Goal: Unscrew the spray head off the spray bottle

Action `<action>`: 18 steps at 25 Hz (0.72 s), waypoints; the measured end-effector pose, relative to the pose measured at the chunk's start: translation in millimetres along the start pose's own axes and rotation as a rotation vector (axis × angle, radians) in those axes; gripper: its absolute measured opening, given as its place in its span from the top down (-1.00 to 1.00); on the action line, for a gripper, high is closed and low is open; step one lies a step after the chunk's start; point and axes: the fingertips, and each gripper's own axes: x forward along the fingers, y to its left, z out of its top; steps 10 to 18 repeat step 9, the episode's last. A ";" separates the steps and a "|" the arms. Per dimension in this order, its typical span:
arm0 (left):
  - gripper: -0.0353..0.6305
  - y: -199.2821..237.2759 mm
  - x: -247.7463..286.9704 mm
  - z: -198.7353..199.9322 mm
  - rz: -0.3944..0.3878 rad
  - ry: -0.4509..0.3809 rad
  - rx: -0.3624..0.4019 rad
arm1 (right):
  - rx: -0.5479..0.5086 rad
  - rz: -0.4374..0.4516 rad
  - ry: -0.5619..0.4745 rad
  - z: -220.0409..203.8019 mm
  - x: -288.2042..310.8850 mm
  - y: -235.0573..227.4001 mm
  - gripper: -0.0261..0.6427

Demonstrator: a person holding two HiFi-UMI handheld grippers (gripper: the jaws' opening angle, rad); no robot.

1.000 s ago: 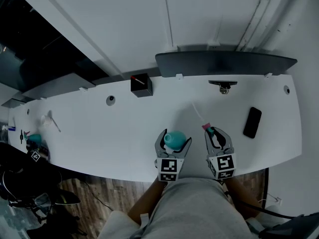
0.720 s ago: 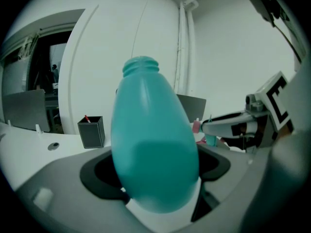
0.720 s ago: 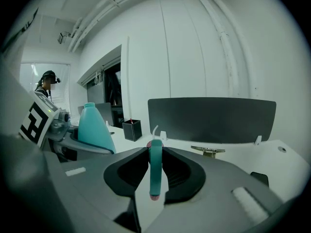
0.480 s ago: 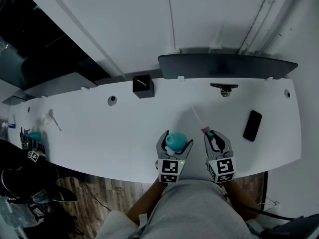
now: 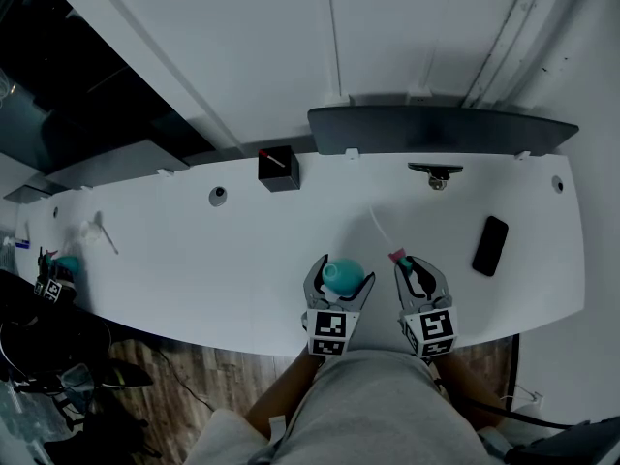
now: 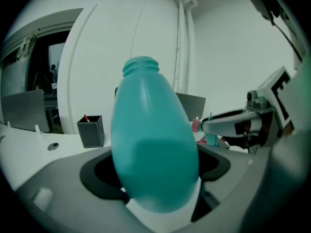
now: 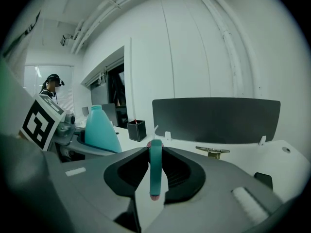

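The teal spray bottle [image 5: 341,275] stands upright between the jaws of my left gripper [image 5: 338,271], which is shut on its body. In the left gripper view the bottle [image 6: 150,154] fills the middle and its threaded neck [image 6: 141,65] is bare. The spray head [image 5: 405,258], teal with a pink nozzle, is off the bottle with its thin dip tube [image 5: 381,226] trailing over the table. My right gripper [image 5: 415,267] is shut on it, just right of the bottle. In the right gripper view the spray head [image 7: 155,166] is pinched edge-on between the jaws, the bottle [image 7: 100,130] at left.
On the white table [image 5: 174,260] are a black pen holder [image 5: 277,168] at the back, a dark phone [image 5: 490,245] at right and a metal clip [image 5: 433,170]. A dark screen [image 5: 441,126] stands behind. Another teal item [image 5: 66,264] sits at the far left end.
Both grippers hold nearly still; the right one with the spray head has edged slightly toward the bottle. A marker cube at the table's far left has slid further left.
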 end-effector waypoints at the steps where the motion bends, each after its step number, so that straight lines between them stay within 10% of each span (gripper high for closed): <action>1: -0.40 -0.2 0.0 -0.4 0.000 0.000 0.002 | -0.001 0.000 0.000 -0.2 0.0 0.3 0.65; 18: -0.40 -1.5 1.9 -0.5 0.000 -0.003 0.017 | -0.002 0.002 0.000 -0.8 3.0 -0.5 0.65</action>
